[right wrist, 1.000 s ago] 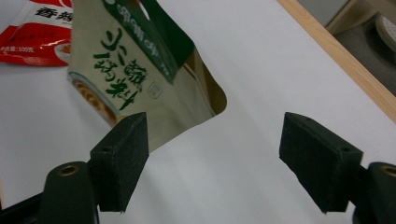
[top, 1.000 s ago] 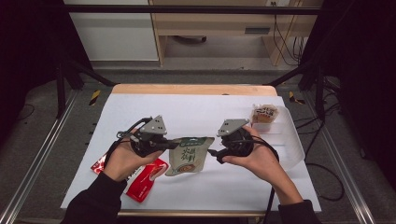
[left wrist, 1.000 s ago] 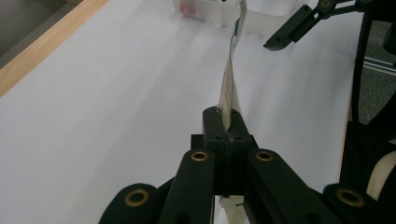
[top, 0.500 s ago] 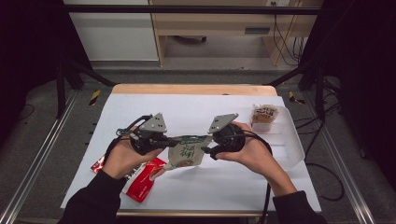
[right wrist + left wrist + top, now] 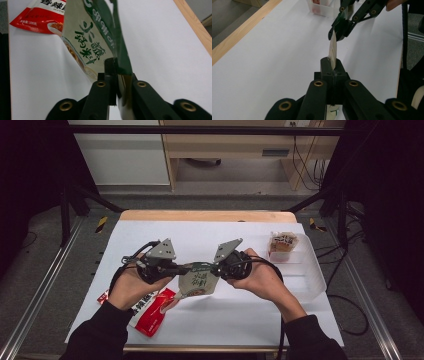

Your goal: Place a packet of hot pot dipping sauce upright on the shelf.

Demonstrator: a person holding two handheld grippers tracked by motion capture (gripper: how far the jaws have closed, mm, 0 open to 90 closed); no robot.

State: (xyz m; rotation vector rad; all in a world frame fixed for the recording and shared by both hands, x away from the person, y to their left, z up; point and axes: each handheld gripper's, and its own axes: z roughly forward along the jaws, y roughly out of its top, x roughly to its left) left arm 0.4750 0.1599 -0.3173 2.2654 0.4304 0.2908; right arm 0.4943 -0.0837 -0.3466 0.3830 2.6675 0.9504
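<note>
While both grippers' jaws clamp the green pouch (image 5: 199,281), its top edge stays hidden between them

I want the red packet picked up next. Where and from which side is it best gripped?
Probably by the bare near edge of the red packet, coming in from the person's side, low and nearly level. It lies flat on the white table, so only a thin edge fits a claw, and the left hand covers its far end.
</note>
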